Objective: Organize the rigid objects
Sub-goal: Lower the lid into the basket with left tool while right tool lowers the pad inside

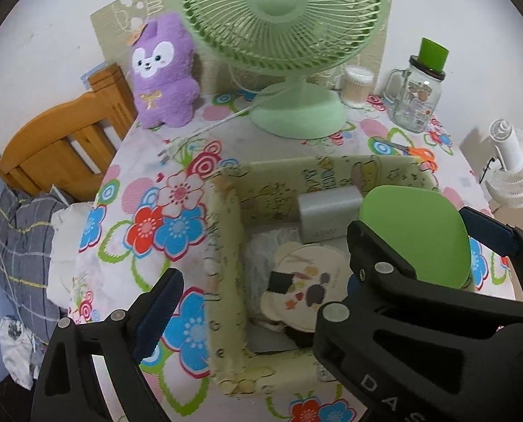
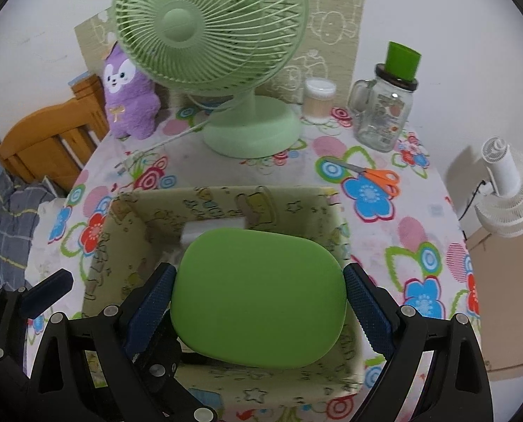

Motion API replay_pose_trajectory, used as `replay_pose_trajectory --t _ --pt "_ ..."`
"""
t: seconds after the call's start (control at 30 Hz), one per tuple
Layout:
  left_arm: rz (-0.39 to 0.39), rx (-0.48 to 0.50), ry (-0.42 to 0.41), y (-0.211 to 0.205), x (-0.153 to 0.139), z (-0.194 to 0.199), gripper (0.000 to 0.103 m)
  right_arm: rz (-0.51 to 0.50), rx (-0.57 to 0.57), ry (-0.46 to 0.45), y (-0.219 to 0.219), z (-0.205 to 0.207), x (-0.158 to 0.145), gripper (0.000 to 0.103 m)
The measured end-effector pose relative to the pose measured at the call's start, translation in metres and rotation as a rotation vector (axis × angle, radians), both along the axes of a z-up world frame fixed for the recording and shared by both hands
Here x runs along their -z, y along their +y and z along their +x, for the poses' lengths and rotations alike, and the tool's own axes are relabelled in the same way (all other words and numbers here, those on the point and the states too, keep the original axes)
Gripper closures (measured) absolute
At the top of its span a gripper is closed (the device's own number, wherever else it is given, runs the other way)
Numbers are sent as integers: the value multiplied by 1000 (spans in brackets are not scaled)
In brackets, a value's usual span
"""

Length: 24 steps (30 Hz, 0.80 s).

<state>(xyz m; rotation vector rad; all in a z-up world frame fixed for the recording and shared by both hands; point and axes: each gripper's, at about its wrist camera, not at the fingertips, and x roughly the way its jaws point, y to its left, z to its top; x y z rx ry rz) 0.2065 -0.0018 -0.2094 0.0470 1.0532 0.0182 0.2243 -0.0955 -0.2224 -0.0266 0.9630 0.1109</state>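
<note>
Green and smooth, the rounded plastic case [image 2: 258,295] sits between the right gripper [image 2: 259,307]'s blue pads [image 2: 365,311], which press its two sides and hold it flat above the yellow printed fabric box [image 2: 226,200]. That grip across the width keeps it level, so it can probably be lowered straight in without tipping. The box stands near the front edge of the bench [image 2: 419,218], which wears a flowered cloth. Inside lie a grey rectangular block [image 1: 328,214] against the far wall and a round cream pouch [image 1: 305,288] printed with small figures.

The left gripper [image 1: 258,290] hangs over the box's left wall with its jaws spread wide and nothing in them; one finger sits outside the wall, the other over the box. Both grippers point steeply down toward the box.

Toward the bench's back edge stand a pale green desk fan [image 2: 212,35], a purple plush rabbit [image 2: 129,95] and a glass mug jar with a green lid [image 2: 384,105]. Orange-handled scissors [image 2: 377,177] lie near the right edge, likely next for sorting.
</note>
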Motion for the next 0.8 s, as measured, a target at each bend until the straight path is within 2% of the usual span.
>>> replay_pose_trajectory --t 0.67,0.8 --pt "57 -55 76 17 28 9 7 44 -11 118 19 19 42 7" --pt "68 -65 95 19 35 12 7 0 -22 107 23 22 46 6"
